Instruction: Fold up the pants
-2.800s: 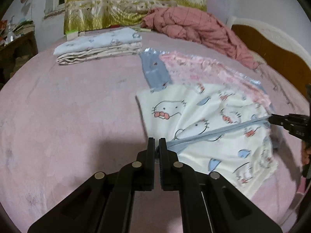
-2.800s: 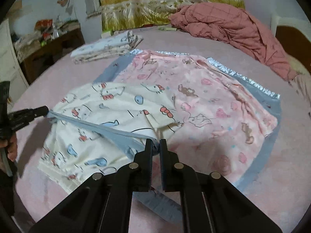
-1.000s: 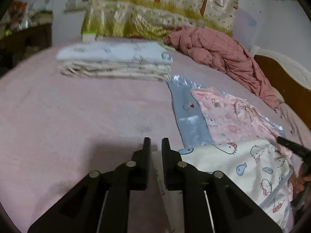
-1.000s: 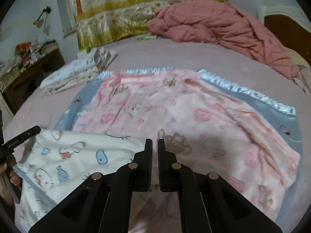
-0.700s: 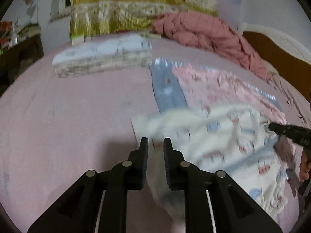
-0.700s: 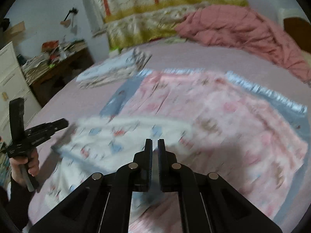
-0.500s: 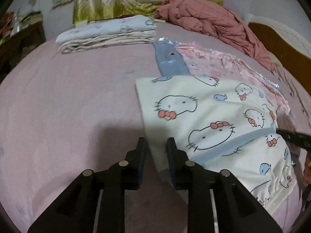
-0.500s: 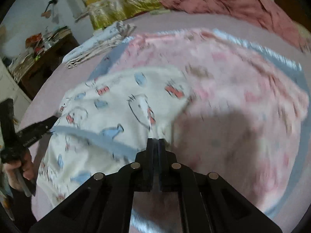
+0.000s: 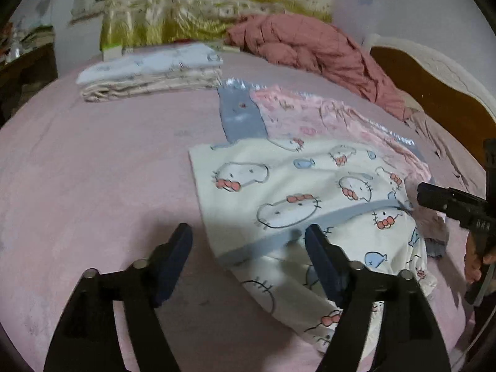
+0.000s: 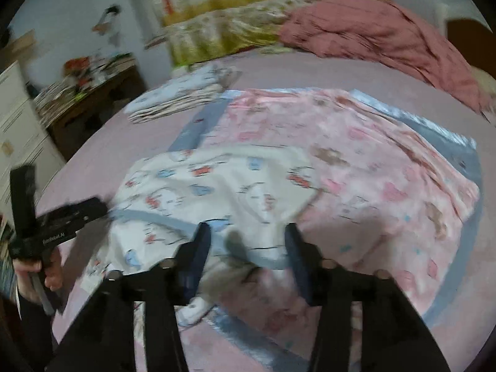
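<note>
Both wrist views down onto pants (image 9: 297,204)

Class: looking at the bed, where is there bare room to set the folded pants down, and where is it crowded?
Bare pink bedspread lies left of the cartoon-print pants, below the stack of folded clothes. Crowded: the pink blanket fills the space beyond and right of the pants, with the rumpled red quilt behind.

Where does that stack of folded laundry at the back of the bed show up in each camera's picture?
Left wrist view: stack, upper left, left of the pink blanket.
Right wrist view: stack, upper left of centre, blurred.
Shared landmark: the crumpled red quilt at the far side of the bed.
</note>
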Demonstrator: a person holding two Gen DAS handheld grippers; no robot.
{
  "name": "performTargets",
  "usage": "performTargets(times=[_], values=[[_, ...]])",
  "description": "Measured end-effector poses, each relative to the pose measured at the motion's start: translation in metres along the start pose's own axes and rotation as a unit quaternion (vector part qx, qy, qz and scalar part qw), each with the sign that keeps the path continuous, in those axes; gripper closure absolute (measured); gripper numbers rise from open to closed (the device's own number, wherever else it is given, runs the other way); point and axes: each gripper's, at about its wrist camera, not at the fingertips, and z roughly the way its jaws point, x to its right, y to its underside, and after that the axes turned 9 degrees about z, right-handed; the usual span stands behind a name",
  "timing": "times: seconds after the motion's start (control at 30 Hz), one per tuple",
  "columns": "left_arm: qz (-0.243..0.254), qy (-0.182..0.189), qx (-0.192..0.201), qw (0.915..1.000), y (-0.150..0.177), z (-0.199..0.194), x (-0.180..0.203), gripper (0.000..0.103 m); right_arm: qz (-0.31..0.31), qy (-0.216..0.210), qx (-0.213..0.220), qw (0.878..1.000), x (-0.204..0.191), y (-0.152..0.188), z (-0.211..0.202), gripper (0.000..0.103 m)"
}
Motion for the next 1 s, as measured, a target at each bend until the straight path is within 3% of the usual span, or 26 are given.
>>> performTargets(times=[0.03, 0.07, 0.1, 0.17, 0.23, 0.27, 0.3, 0.37, 0.4, 0.43, 0.5, 0.6, 0.83, 0.93, 1.0], values=[[-0.011, -0.006, -0.012, 0.9999, -0.002, 0.005, -0.002, 0.030, -0.012, -0.002, 0.000, 1.000, -0.006, 0.002, 0.001, 0.052], [-0.027, -0.018, -0.025, 0.9992, -0.003, 0.012, -0.006, 0.039, -0.021, -0.001, -0.002, 1.000, -0.010, 0.004, 0.003, 0.052], [-0.040, -0.023, -0.030, 0.9985, -0.003, 0.017, -0.009, 0.057, -0.023, 0.003, 0.001, 1.000, -0.013, 0.005, 0.005, 0.052], [-0.058, -0.018, -0.040, 0.9974, -0.003, 0.029, -0.016, 0.075, -0.003, 0.007, 0.035, 0.999, -0.010, 0.006, 0.007, 0.051], [-0.051, -0.039, -0.043, 0.9970, 0.000, 0.030, -0.017, 0.074, 0.019, -0.005, 0.076, 0.997, -0.002, 0.004, 0.006, 0.053], [-0.037, -0.061, -0.047, 0.9963, 0.002, 0.029, -0.015, 0.074, 0.023, -0.002, 0.076, 0.997, 0.001, 0.003, 0.009, 0.058], [-0.023, -0.081, -0.051, 0.9952, 0.002, 0.027, -0.012, 0.074, 0.028, 0.011, 0.051, 0.998, 0.005, -0.001, 0.017, 0.059], [-0.011, -0.097, -0.058, 0.9936, 0.003, 0.024, -0.009, 0.074, 0.035, 0.053, -0.053, 0.997, 0.015, 0.000, 0.042, 0.059], [-0.008, -0.098, -0.061, 0.9933, 0.003, 0.022, -0.010, 0.074, 0.040, 0.054, -0.084, 0.994, 0.019, 0.003, 0.047, 0.059], [-0.009, -0.098, -0.063, 0.9931, 0.003, 0.020, -0.012, 0.074, 0.044, 0.042, -0.069, 0.996, 0.023, 0.005, 0.040, 0.059], [-0.019, -0.084, -0.054, 0.9948, 0.000, 0.011, -0.012, 0.076, 0.040, 0.057, -0.081, 0.994, 0.022, 0.002, 0.033, 0.059], [-0.022, -0.049, -0.015, 0.9985, -0.014, -0.002, -0.005, 0.065, 0.024, 0.064, -0.060, 0.996, 0.016, -0.005, 0.015, 0.059], [0.022, -0.051, 0.057, 0.9968, -0.062, 0.028, 0.030, 0.063, 0.016, 0.021, 0.089, 0.996, -0.017, -0.039, 0.000, 0.059], [0.006, -0.050, 0.035, 0.9981, -0.076, 0.056, 0.033, 0.072, 0.024, 0.000, 0.090, 0.996, -0.022, -0.052, 0.018, 0.059], [-0.014, -0.049, 0.007, 0.9987, -0.081, 0.070, 0.028, 0.078, 0.044, -0.020, 0.077, 0.996, -0.022, -0.060, 0.032, 0.065]])
